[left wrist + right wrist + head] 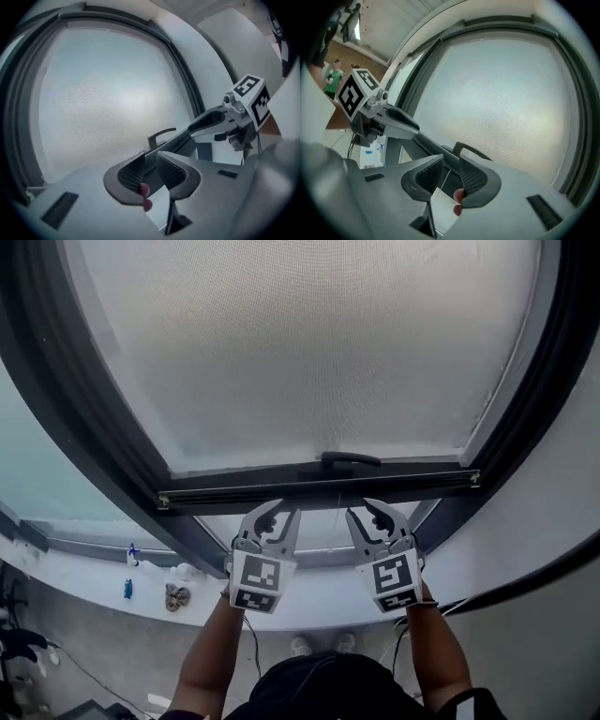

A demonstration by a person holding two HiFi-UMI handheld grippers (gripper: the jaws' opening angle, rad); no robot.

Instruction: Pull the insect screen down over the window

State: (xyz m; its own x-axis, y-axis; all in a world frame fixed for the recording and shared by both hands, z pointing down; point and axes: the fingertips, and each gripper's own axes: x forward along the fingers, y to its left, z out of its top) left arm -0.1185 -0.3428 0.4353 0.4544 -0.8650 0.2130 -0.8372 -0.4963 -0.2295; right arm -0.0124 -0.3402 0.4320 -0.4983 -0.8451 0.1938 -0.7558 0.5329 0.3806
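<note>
Daylight is filtered through the insect screen (309, 352), already drawn low in the window frame (84, 418). Its bottom bar (319, 486) is met from below by the left gripper (281, 514) and right gripper (367, 512), both spread and empty. A thin cord (337, 512) hangs unpinched. Next, the bar must be clamped and drawn fully down.

the insect screen (309, 352) and its window frame (84, 418) ran off the head view's top edge, so their upper ends were unseen. on the left sill (75, 579), a few things (175, 596) were too small to name. the left gripper (284, 512) and right gripper (361, 510) reached the screen's bottom bar (319, 486), but whether their tips touched it could not be told. a person (333, 79) at the right gripper view's left was tiny and blurred.
</note>
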